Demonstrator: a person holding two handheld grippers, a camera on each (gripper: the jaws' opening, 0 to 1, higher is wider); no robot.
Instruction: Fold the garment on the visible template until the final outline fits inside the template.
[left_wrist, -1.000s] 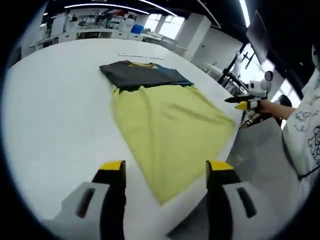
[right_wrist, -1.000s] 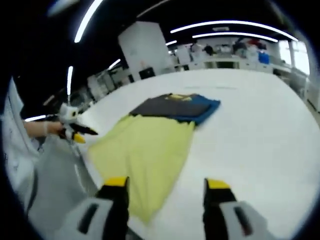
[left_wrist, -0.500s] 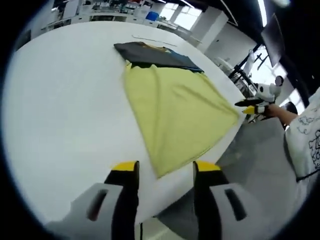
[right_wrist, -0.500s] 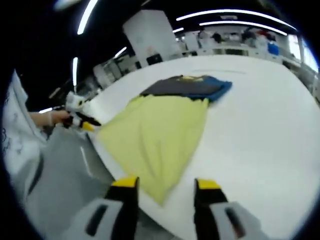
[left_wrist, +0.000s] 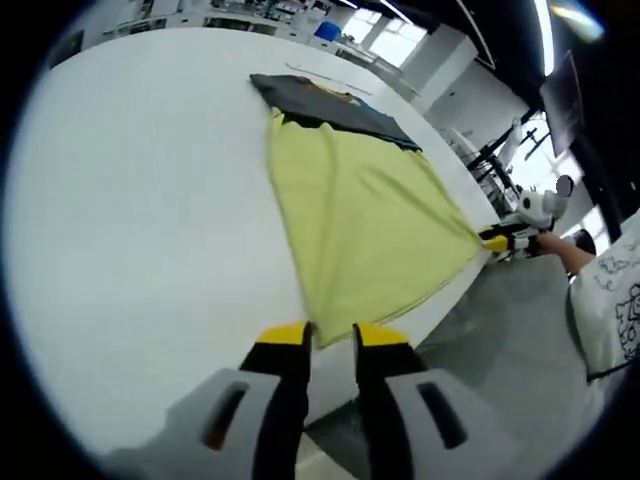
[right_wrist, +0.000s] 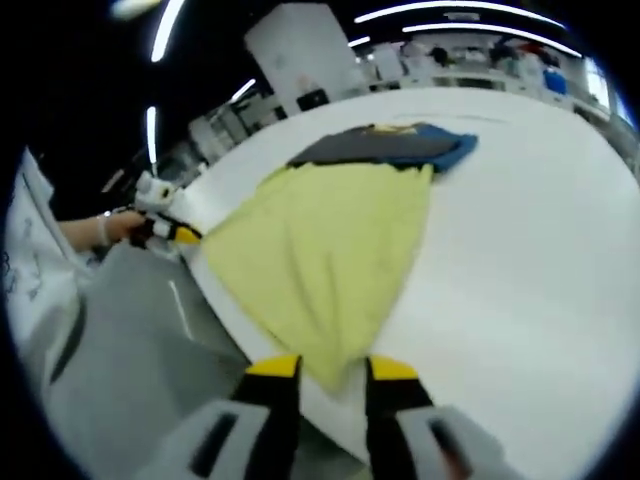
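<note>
A: How do the left gripper (left_wrist: 332, 333) fingers stand?

B: Narrow, nearly together, with the near corner of the yellow garment (left_wrist: 360, 220) just at their yellow tips. It looks pinched between them, though the blur leaves that unsure.

A: And the right gripper (right_wrist: 333, 366)?

B: Much the same: fingers drawn close, and the garment's other near corner reaching down into the slim gap between them. Whether the cloth is truly caught there, I cannot tell.

A: Where does the garment lie from there?

B: It spreads away from the fingers across the white bench (left_wrist: 130, 210), widening and then narrowing toward a dark folded cloth (left_wrist: 330, 104) with a blue edge at its far end. Its near side runs along the bench edge, just ahead of both pairs of fingers.
</note>
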